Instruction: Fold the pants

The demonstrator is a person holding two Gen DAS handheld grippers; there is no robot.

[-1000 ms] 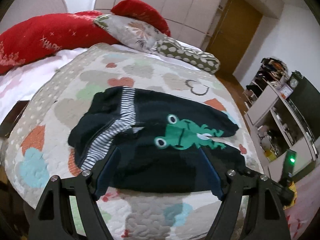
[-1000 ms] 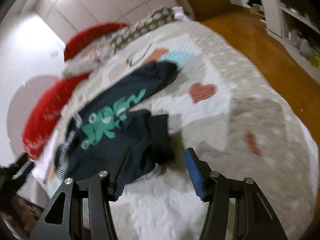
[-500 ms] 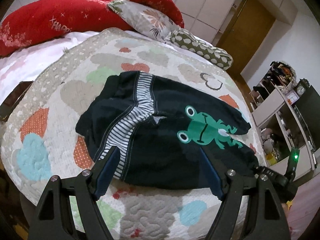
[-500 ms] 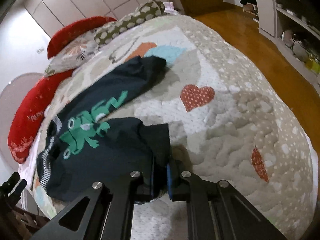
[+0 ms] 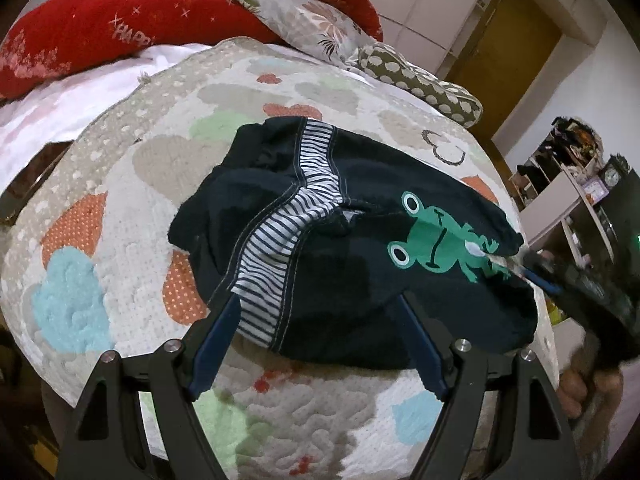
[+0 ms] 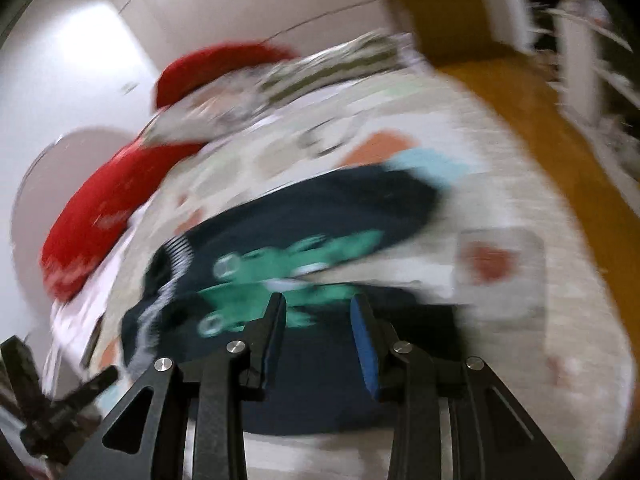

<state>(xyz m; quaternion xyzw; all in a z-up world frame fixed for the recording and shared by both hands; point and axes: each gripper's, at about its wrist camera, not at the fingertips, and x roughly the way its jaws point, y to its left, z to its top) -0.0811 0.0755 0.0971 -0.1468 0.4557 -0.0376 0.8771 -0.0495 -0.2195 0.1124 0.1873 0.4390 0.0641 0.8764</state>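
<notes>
Dark navy pants (image 5: 352, 264) with a striped waistband (image 5: 280, 240) and a green frog print (image 5: 436, 240) lie on the quilted bedspread (image 5: 120, 184). One leg is folded over the other. My left gripper (image 5: 320, 312) is open, its fingers hovering over the near edge of the pants. My right gripper (image 6: 318, 312) is open above the folded leg of the pants (image 6: 320, 220); that view is blurred by motion. The right gripper also shows at the right edge of the left wrist view (image 5: 560, 280), by the frog print.
Red pillows (image 5: 120, 36), a floral pillow (image 5: 312, 28) and a dotted pillow (image 5: 416, 80) lie at the head of the bed. A wooden door (image 5: 516, 52) and shelves (image 5: 572, 184) stand to the right, past the bed's edge. A wooden floor (image 6: 560, 152) lies beside the bed.
My right gripper was shut on the pants leg, carried it over onto the other leg, and has opened and let go. My left gripper has moved closer to the waistband.
</notes>
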